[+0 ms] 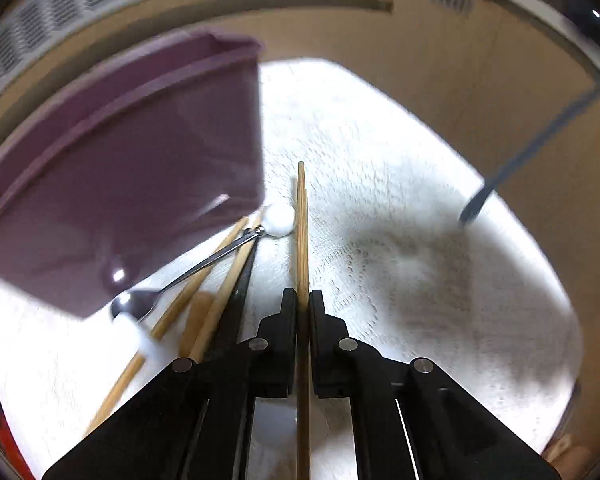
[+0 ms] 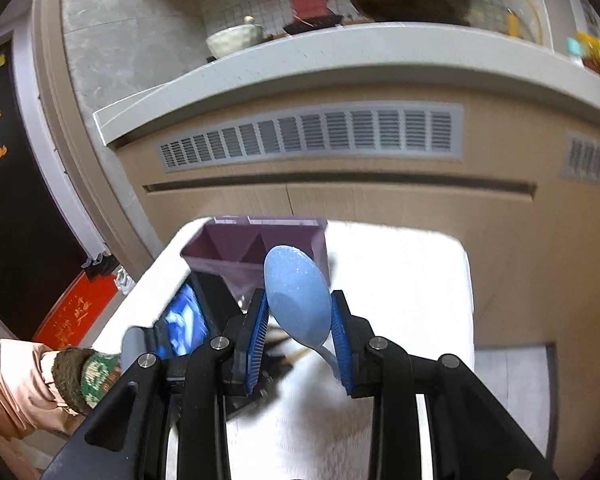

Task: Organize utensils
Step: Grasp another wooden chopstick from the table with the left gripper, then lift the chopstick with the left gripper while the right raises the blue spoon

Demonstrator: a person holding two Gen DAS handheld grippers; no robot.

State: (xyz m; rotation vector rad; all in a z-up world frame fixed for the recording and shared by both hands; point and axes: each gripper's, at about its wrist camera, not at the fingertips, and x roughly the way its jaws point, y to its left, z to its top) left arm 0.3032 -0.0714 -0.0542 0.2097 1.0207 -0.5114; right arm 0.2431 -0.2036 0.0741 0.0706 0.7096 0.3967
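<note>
Chopstick [image 1: 302, 220] pinched between the black fingers of the left gripper [image 1: 303, 300], pointing straight ahead over the white cloth [image 1: 399, 208], its far tip free above the cloth. Beside it, to the left, a small white ball-shaped piece [image 1: 279, 219] near the corner of the purple bin [image 1: 132, 168]. Further left, a loose heap on the cloth: more wooden chopsticks [image 1: 204, 280] lying crossed, a metal spoon [image 1: 140, 303] with its bowl toward the camera and its handle running up to the white piece. Bin tilted in this view, open side facing the camera. At the right edge, a dark blurred handle [image 1: 499, 184] reaching down toward the cloth.

Blue spoon [image 2: 298, 296] clamped bowl-up between the blue ribbed pads of the right gripper [image 2: 300, 320], fingers closed on both sides of the bowl, handle curving down behind the right finger. Just beyond, the bin [image 2: 256, 248], divider visible inside, standing on the cloth-covered tabletop [image 2: 411, 264]. Below the spoon, dark and wooden utensils, blurred. At lower left, a pink sleeve [image 2: 12, 380] with a knitted cuff. Behind, a cabinet front with a grey vent [image 2: 311, 136].
</note>
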